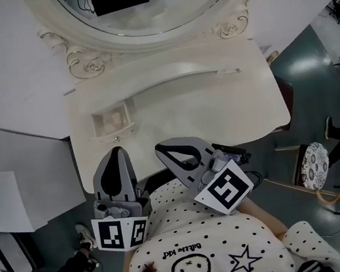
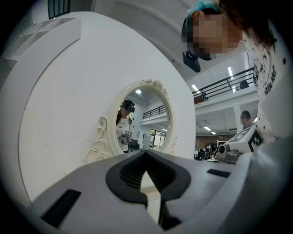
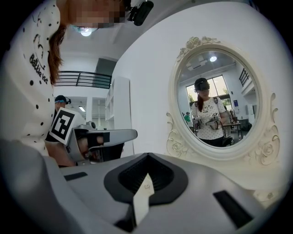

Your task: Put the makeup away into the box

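Observation:
A small open box is set into the left of the white vanity table, with something pale inside that I cannot make out. No loose makeup shows on the tabletop. My left gripper hovers at the table's front edge, just below the box, shut and empty. My right gripper is beside it to the right, also shut with nothing held. In the left gripper view the left gripper points level at the mirror. In the right gripper view the right gripper faces the mirror, with the left gripper to its left.
An oval ornate mirror rises at the back of the table. A stool with a patterned seat stands on the floor at right. A white cabinet is at left. My torso in a dotted shirt is close to the table's front edge.

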Motion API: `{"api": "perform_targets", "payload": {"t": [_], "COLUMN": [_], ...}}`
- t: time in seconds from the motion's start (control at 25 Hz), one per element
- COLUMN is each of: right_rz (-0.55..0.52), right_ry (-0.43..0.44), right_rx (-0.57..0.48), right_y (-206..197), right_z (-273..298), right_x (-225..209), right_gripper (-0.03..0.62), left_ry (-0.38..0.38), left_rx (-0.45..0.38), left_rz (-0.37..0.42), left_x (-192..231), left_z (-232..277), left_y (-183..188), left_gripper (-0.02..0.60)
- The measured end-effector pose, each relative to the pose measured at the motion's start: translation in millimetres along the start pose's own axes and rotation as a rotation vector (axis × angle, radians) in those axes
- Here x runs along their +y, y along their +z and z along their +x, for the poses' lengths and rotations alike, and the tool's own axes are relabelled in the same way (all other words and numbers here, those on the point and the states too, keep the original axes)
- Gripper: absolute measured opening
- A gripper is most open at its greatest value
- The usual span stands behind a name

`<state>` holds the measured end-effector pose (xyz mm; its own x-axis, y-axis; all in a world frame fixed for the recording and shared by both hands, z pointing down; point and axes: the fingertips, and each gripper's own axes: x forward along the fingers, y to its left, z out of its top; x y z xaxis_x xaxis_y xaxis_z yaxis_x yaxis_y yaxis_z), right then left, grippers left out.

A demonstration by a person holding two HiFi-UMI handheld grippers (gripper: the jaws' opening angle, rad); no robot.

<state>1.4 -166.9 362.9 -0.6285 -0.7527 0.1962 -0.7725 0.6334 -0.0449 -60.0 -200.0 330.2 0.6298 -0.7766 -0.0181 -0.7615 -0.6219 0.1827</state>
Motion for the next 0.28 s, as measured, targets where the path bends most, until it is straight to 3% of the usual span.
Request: {"api": "perform_targets", "payload": {"t": [0.28], "right_rz": [0.002], "right_ry": [-0.005], "right_rx": [0.000], "right_y": [0.3], "right_z": [0.2], "right_x": [0.9], "right_gripper": [0.005], "left_ry": [-0.003], "left_rx": [0.002], "left_rz": [0.007], "left_x": [1.1], "left_z": [-1.9], "left_y": [1.6], "left_gripper": [-0.005]}}
